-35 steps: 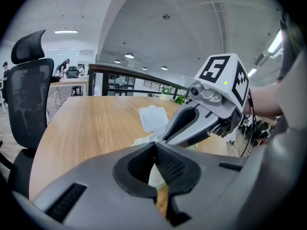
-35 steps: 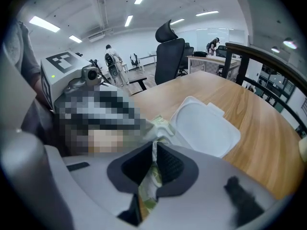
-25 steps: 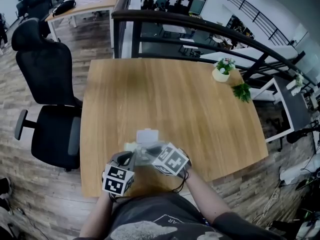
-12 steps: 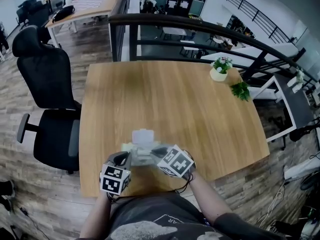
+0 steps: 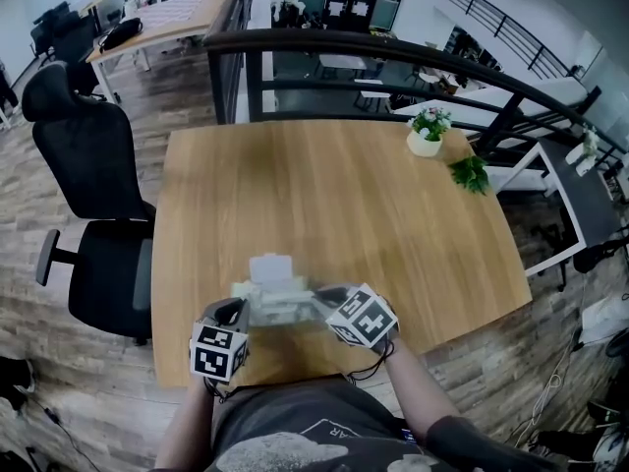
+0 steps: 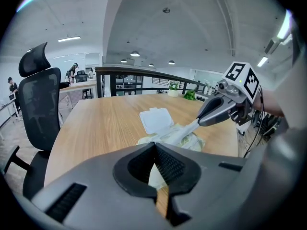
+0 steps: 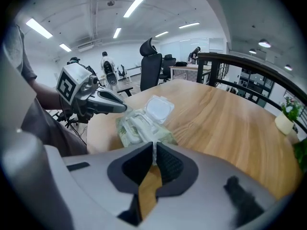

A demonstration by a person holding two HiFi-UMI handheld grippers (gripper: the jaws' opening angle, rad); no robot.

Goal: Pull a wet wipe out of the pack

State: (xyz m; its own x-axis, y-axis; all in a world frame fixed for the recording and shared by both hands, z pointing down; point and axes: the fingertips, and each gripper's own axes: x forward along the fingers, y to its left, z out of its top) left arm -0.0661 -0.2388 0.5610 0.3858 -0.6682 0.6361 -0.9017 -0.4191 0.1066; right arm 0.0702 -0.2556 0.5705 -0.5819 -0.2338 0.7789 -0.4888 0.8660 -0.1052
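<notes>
A pale green wet wipe pack (image 5: 276, 303) lies on the wooden table (image 5: 324, 195) near its front edge, with its white lid (image 5: 271, 266) flipped open. My left gripper (image 5: 242, 314) is shut on the pack's near left edge; in the left gripper view the jaws (image 6: 156, 151) pinch pale wrapper. My right gripper (image 5: 321, 299) is shut on a white wet wipe (image 6: 183, 132) that stretches taut from the pack's opening to its tips (image 6: 200, 122). In the right gripper view the wipe runs from the pack (image 7: 140, 128) into the closed jaws (image 7: 154, 150).
A small potted plant (image 5: 426, 136) and a green sprig (image 5: 471, 175) sit at the table's far right corner. A black office chair (image 5: 93, 205) stands left of the table. A dark railing (image 5: 393, 52) runs behind it. My body is close to the front edge.
My right gripper has moved to the right, away from the pack, and the wipe is drawn out longer. The left gripper and the pack have stayed in place.
</notes>
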